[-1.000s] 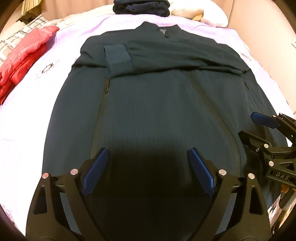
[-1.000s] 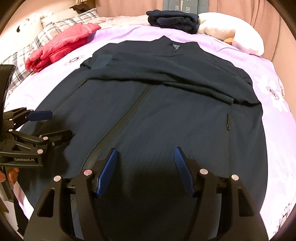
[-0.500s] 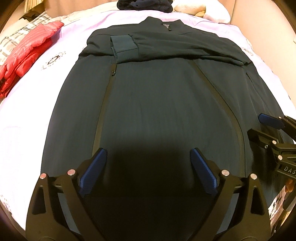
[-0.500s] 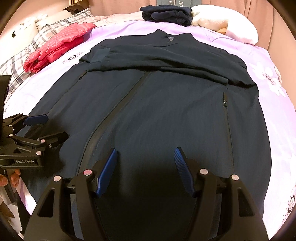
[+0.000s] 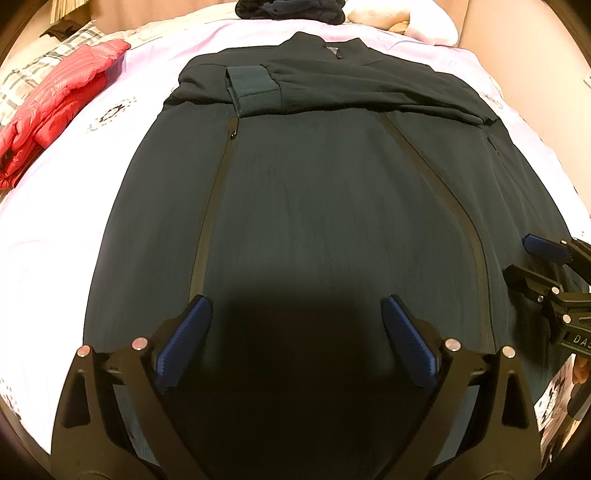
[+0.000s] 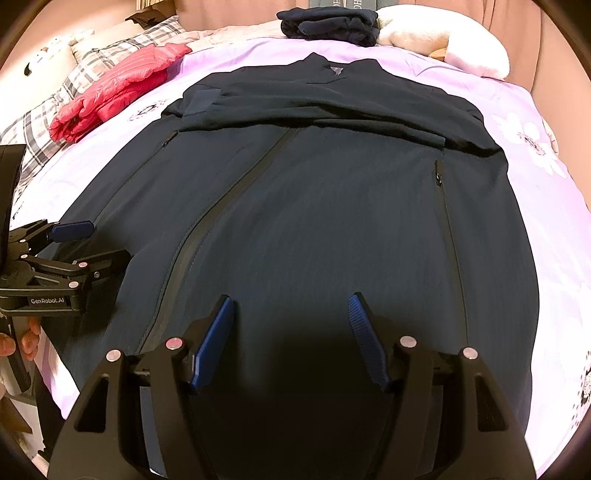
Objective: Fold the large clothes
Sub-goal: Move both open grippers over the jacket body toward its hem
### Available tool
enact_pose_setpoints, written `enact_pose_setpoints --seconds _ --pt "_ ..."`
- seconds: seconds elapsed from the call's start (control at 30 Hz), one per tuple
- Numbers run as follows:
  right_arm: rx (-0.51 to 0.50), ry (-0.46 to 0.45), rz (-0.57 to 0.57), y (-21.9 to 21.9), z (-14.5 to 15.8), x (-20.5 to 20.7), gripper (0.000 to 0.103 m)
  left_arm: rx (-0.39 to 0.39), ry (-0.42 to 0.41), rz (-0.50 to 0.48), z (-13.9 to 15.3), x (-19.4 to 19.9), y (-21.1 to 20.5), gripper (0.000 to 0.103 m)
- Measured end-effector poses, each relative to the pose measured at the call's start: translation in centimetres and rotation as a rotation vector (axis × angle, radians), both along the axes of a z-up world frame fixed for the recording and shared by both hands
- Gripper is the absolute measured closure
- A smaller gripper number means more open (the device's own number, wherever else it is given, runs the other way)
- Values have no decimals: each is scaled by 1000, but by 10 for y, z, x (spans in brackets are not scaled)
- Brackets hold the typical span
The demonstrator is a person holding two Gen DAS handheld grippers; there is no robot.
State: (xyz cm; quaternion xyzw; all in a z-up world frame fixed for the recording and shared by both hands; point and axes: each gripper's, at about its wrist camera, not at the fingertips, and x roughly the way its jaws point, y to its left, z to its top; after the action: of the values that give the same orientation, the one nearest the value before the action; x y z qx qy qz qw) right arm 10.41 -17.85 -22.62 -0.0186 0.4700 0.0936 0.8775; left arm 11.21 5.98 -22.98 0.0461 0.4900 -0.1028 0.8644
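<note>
Leftmost, on the lilac bed cover (image 6: 554, 229), a red puffer jacket (image 6: 118, 99) lies bunched against a plaid pillow (image 6: 55, 122), well apart from the garment being folded. Next to it across the bed, a large dark navy jacket (image 6: 332, 221) is spread flat with its collar at the far end and its hem toward the cameras. One sleeve is folded across the chest, its cuff (image 5: 255, 88) resting near the jacket's left shoulder as the left wrist view shows it. A centre zip (image 6: 229, 214) runs down the front, and a pocket zip (image 6: 439, 177) sits on the right panel.

The left hand-held gripper (image 5: 291, 339) hovers over the hem with its jaws spread wide; they have just been opening, and nothing but flat cloth lies under the gap, with no fold caught between the blue pads (image 5: 184, 339). The right hand-held gripper (image 6: 291, 339) hangs over the hem further right, jaws moderately apart and empty, the pads clear of the cloth.

At the far end, a folded dark garment (image 6: 328, 22) sits beside a white pillow (image 6: 443, 40).
</note>
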Motion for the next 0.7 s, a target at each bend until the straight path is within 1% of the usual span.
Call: enact_pose_setpoints --seconds 0.17,0.23,0.7 --pt "2 2 -2 -2 -1 -7 36 0 -3 -8 0 -6 2 6" --pt "2 3 -2 -2 -1 -7 36 9 -4 -2 0 -8 4 3" --pt "7 7 -10 -12 -2 -26 36 9 -5 -5 1 -20 12 2"
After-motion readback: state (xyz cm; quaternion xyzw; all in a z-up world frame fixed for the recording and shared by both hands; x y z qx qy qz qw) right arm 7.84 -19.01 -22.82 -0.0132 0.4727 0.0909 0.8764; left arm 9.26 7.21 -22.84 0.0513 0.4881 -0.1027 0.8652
